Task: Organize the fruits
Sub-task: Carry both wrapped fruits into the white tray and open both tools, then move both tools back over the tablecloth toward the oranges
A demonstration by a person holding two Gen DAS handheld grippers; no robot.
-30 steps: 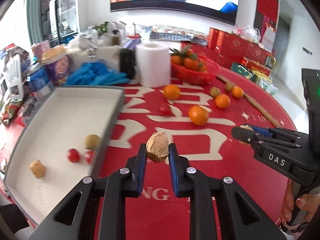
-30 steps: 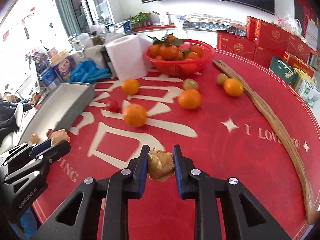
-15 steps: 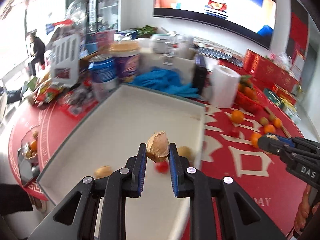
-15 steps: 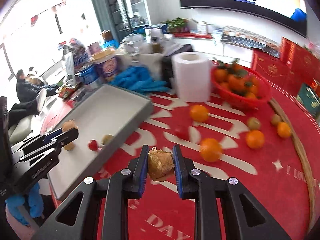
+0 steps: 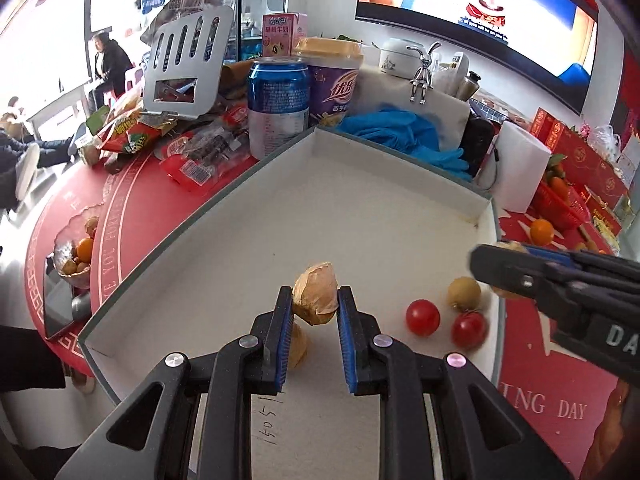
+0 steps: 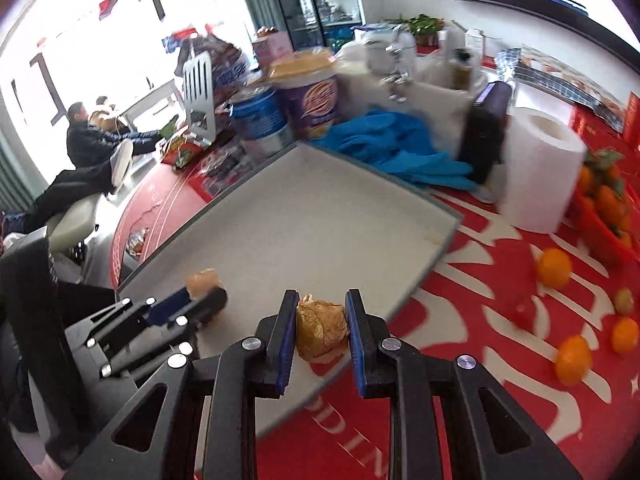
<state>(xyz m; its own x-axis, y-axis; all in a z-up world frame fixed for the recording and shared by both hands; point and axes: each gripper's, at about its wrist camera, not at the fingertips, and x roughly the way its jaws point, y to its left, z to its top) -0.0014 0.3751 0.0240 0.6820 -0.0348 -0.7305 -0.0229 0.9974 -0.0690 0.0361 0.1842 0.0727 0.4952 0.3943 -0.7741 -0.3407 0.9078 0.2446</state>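
Tomatoes (image 5: 423, 317) beside tray (image 5: 360, 216) rim — each claw, left (image 5: 314, 320) and right (image 6: 321, 330), grips husked fruit.

Red worktop (image 5: 160, 216) with white lettering. At its far side, a blue drink can (image 5: 278, 108) stands just beside a purple lidded cup (image 5: 332, 80), a pink carton (image 5: 284, 32) behind them. Blue gloves (image 5: 404, 136) lie heaped near a white paper roll (image 5: 522, 168). Snack packets (image 5: 192, 156) spread left of the can. Silver slotted stand (image 5: 186, 64) upright. Wall screen (image 5: 480, 12) lit. People seated by the bright window (image 6: 92, 136).
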